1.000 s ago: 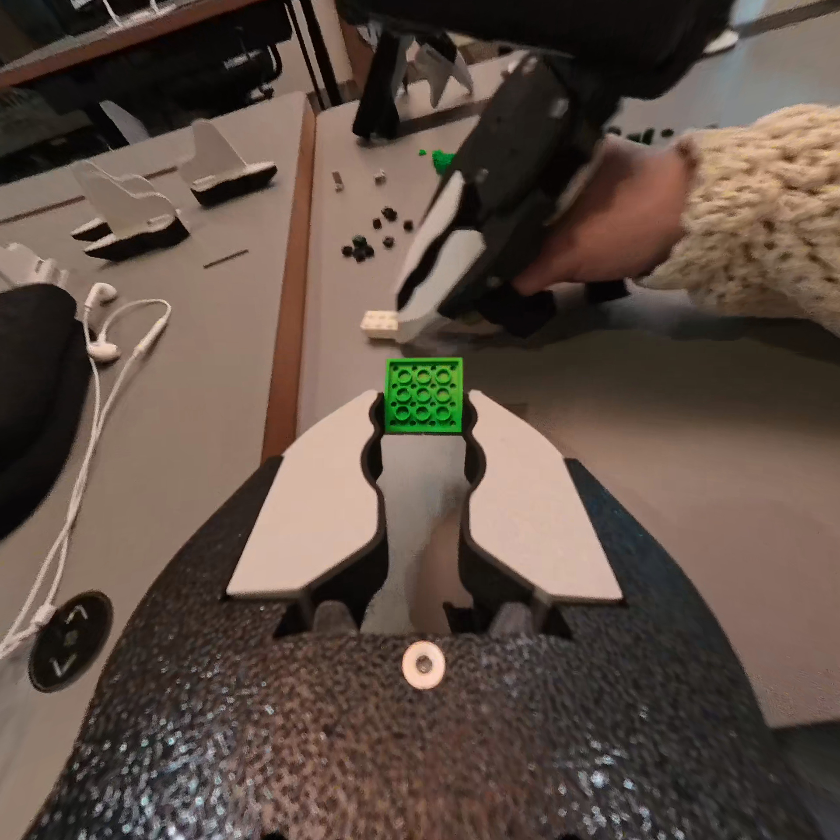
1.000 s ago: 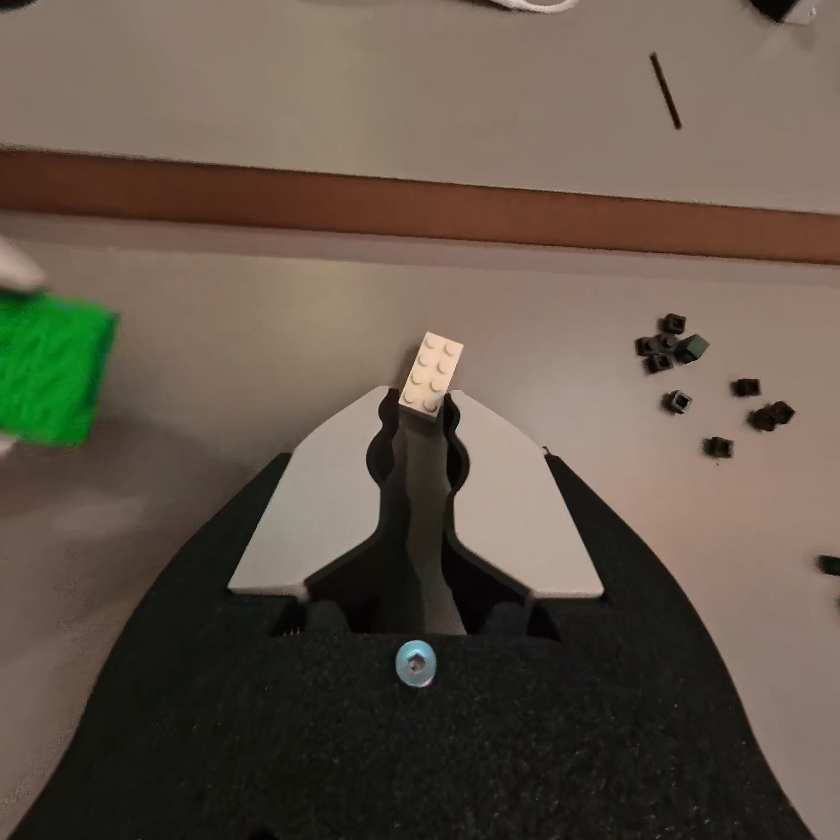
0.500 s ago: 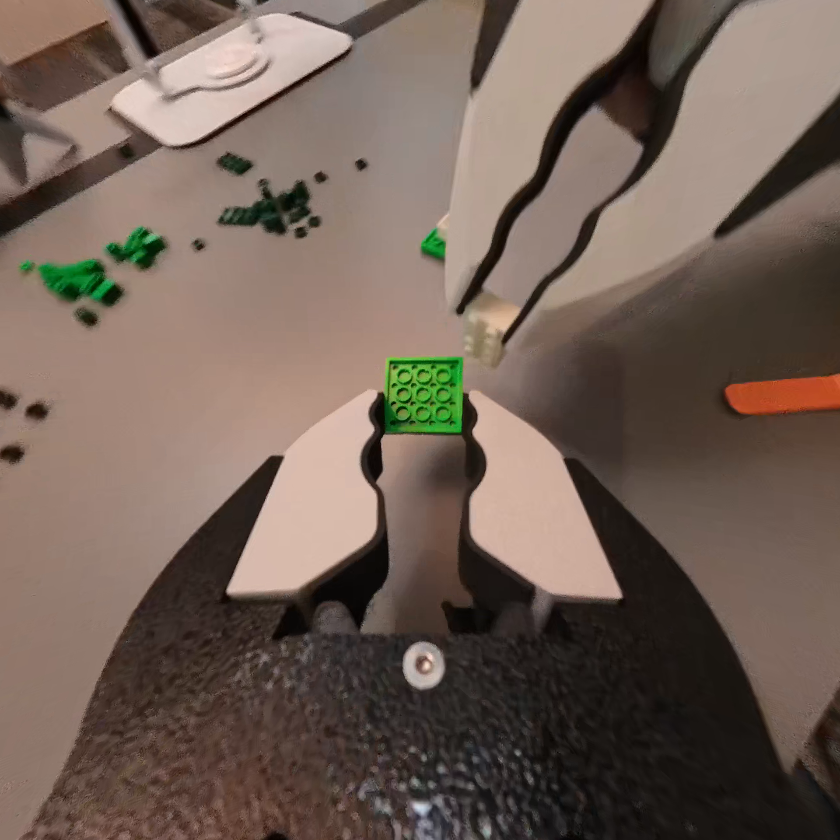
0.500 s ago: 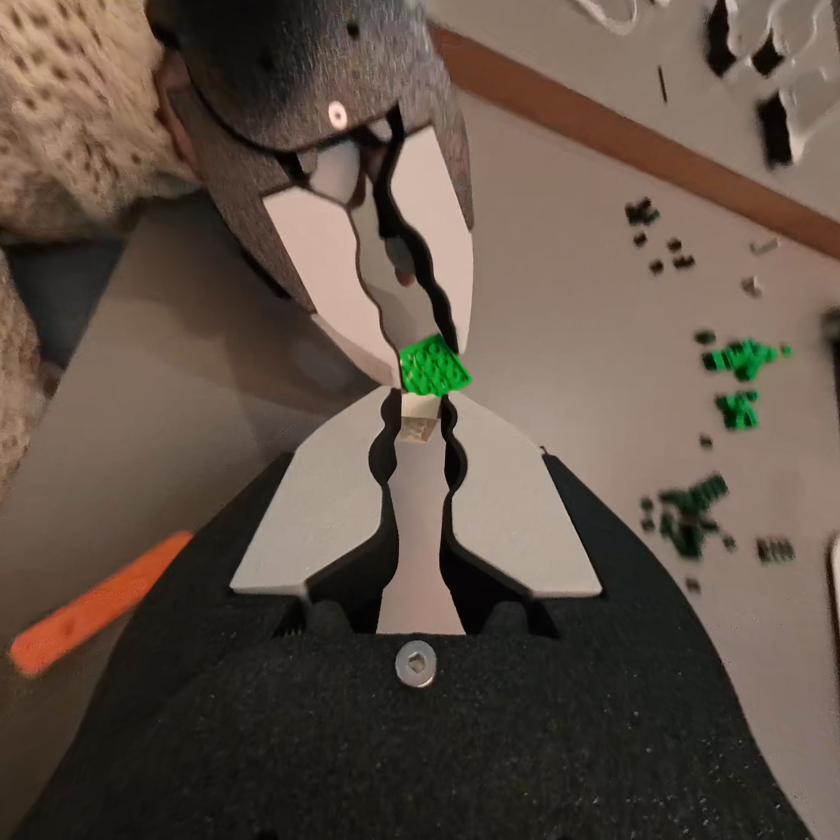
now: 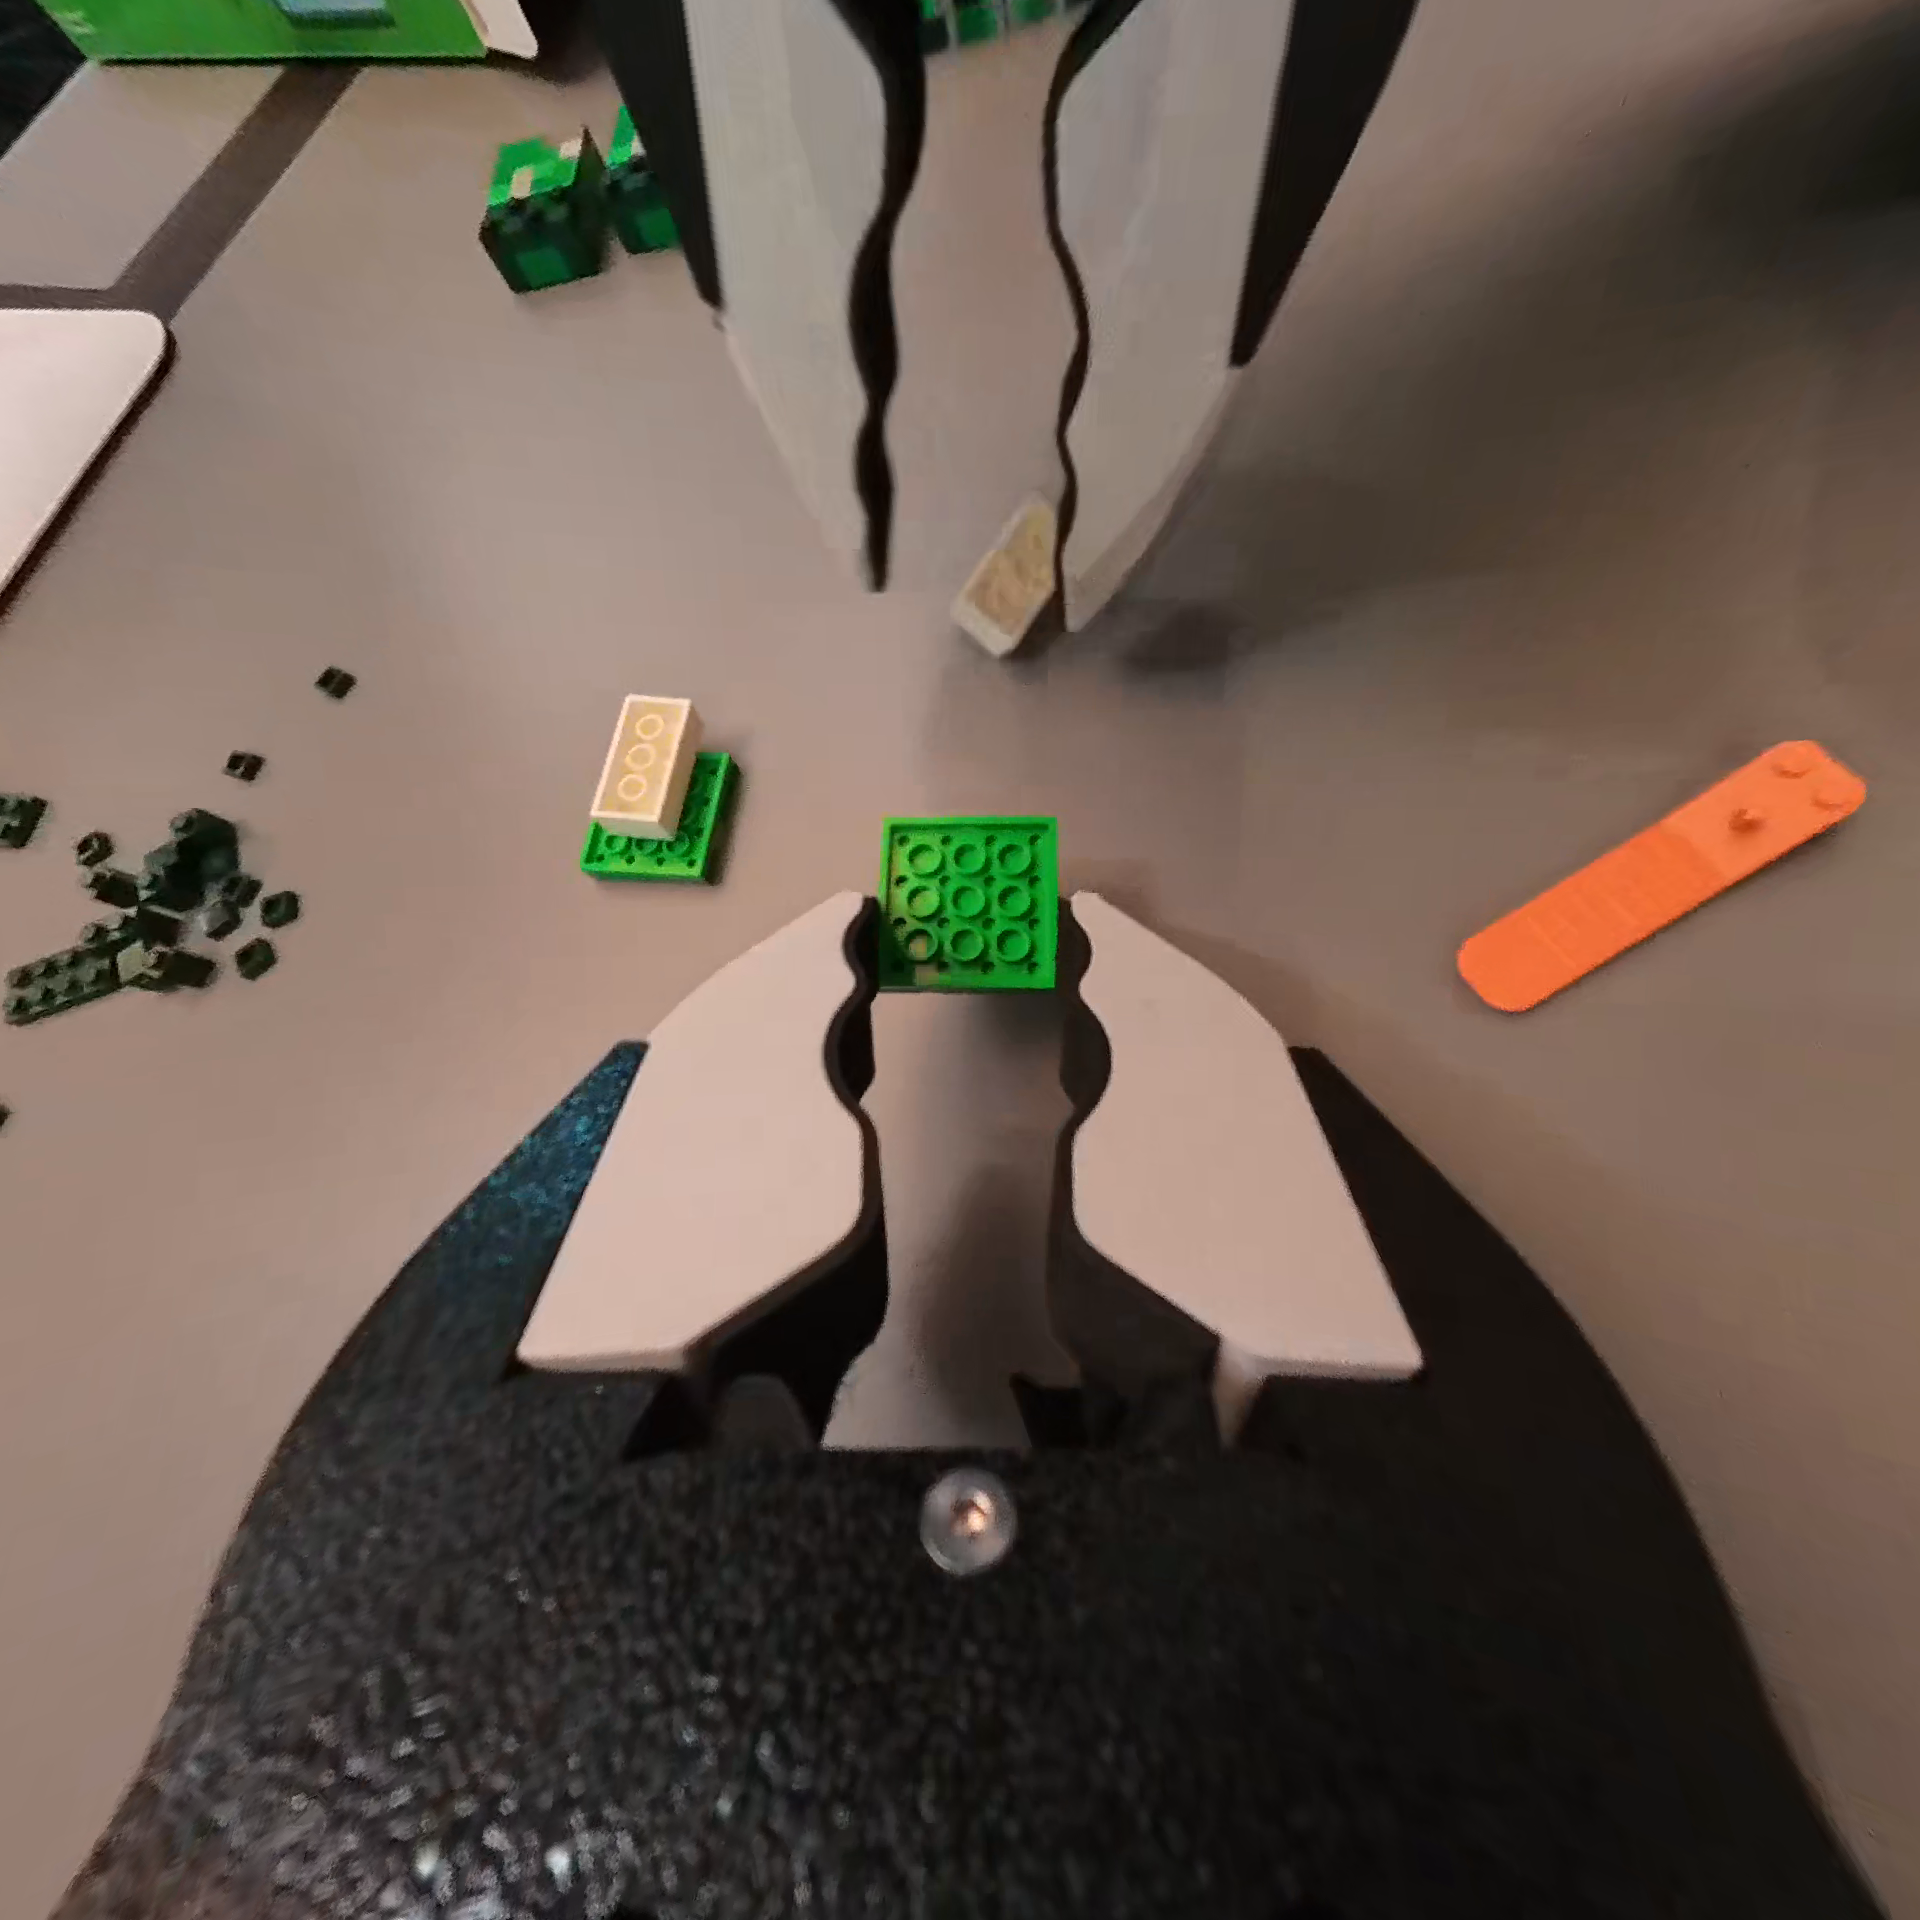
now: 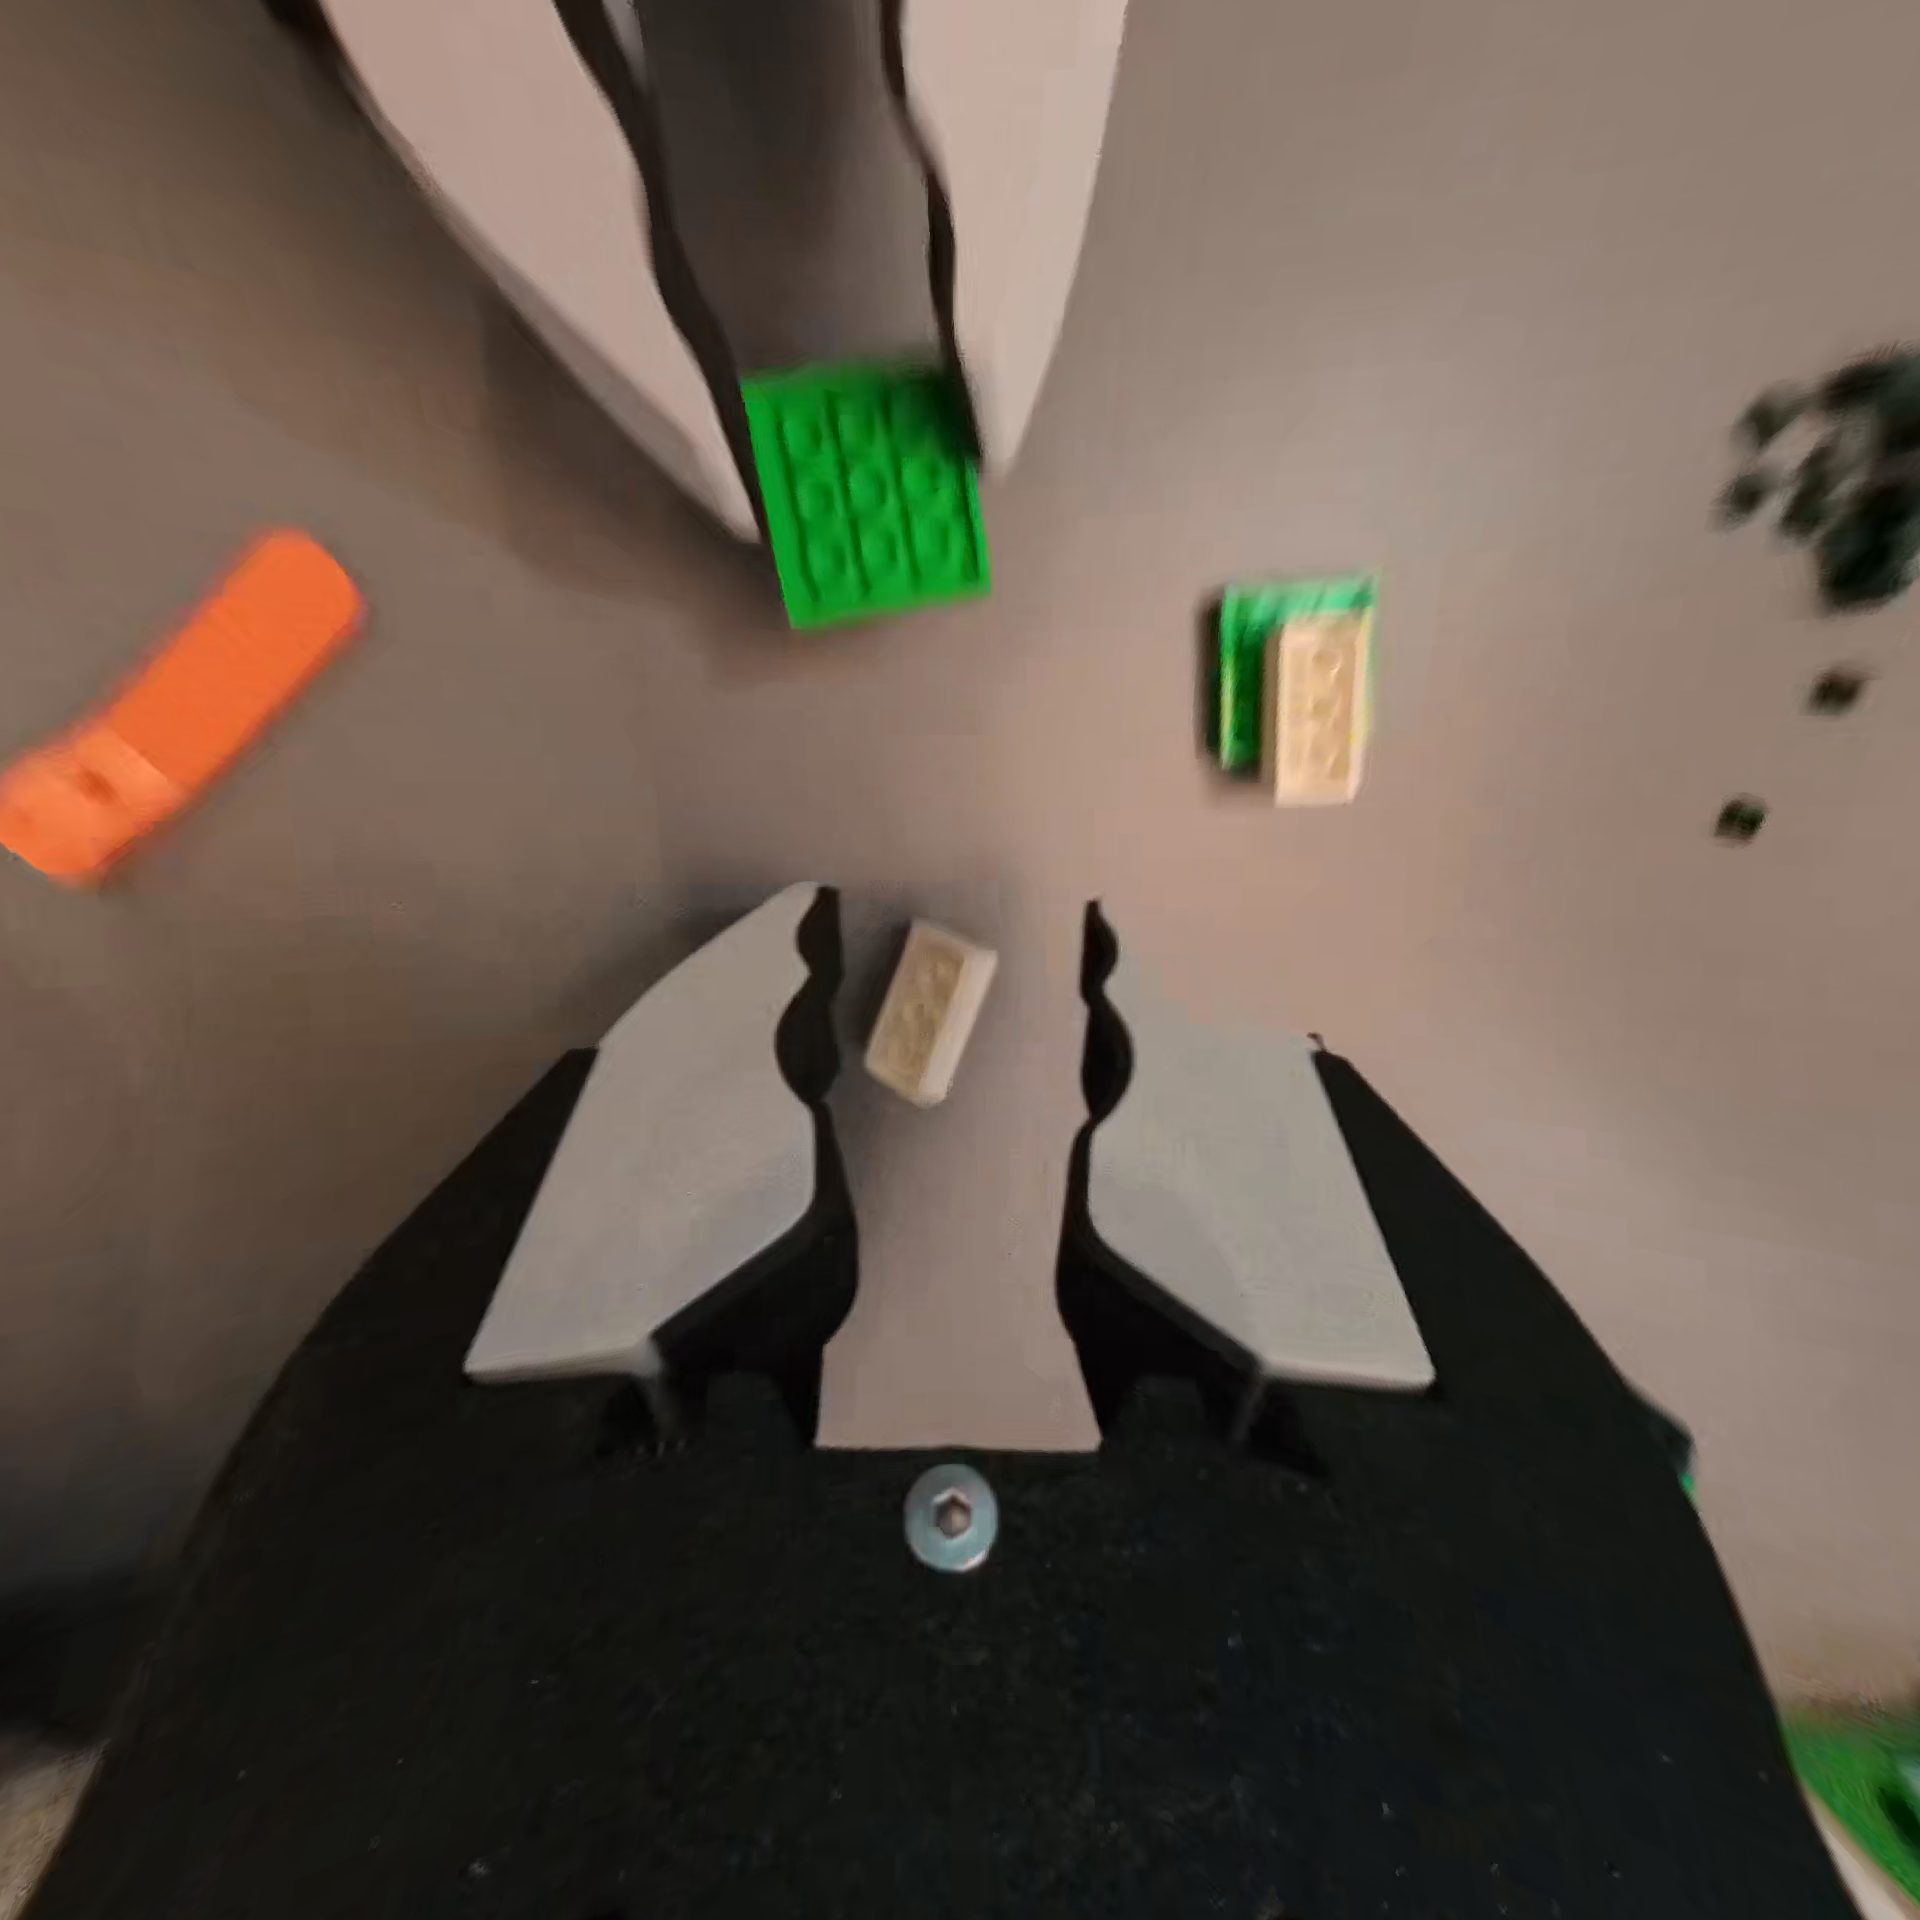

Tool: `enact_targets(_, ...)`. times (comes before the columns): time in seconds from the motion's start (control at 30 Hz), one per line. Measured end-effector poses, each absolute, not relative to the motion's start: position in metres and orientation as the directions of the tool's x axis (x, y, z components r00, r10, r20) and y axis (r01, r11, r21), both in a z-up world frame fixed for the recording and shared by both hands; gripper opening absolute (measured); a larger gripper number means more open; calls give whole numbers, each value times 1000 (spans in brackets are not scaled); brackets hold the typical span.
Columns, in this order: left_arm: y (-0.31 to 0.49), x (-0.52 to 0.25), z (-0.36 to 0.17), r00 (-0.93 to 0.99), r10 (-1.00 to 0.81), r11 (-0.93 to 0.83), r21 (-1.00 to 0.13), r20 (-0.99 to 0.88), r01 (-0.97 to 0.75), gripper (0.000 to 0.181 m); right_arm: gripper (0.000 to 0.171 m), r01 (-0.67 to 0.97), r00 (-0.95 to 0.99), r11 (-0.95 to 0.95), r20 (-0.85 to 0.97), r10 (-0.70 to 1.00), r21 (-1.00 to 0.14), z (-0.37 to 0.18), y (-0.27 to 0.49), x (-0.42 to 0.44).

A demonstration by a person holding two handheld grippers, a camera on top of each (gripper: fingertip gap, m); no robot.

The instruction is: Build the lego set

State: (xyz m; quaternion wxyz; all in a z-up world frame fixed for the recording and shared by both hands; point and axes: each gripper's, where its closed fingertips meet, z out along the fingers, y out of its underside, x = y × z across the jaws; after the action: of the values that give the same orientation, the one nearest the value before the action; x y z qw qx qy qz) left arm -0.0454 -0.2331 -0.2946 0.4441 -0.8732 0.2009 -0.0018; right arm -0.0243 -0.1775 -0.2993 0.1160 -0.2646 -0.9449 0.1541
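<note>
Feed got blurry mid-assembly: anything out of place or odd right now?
Yes. The small white brick sits loose and askew between the open jaws of the right gripper, touching neither in that view. The left gripper grips the green plate squarely.

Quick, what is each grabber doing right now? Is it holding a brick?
Left gripper: shut on the green plate.
Right gripper: open, holding nothing; the white brick sits loose between its fingers.

Glossy plastic green plate (image 5: 968, 906), matt grey table (image 5: 436, 540), speckled rough gripper body (image 5: 727, 1683).
</note>
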Motion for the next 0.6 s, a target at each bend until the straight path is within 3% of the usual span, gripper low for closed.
enact_targets(0.07,-231,-41,-291,913,-374,-494,-798,-162,-345,32,47,364,-842,689,95,531,-627,-275,-212,-27)
enact_targets(0.13,-228,-36,-288,904,-390,-467,-809,-175,-357,32,47,301,-850,612,86,520,-731,-266,-228,-26)
enact_targets(0.23,-223,-29,-285,890,-422,-436,-822,-173,-366,32,48,212,-849,682,214,483,-700,-276,-222,-26)
enact_targets(0.33,-221,-26,-284,883,-437,-424,-825,-174,-373,32,50,244,-862,677,164,479,-695,-287,-219,-21)
enact_targets(0.43,-220,-23,-284,871,-455,-424,-816,-184,-394,32,33,232,-866,672,166,472,-704,-289,-216,-19)
enact_targets(0.6,-212,-25,-279,896,-395,-386,-849,-203,-362,36,33,225,-860,639,158,485,-736,-285,-208,-18)
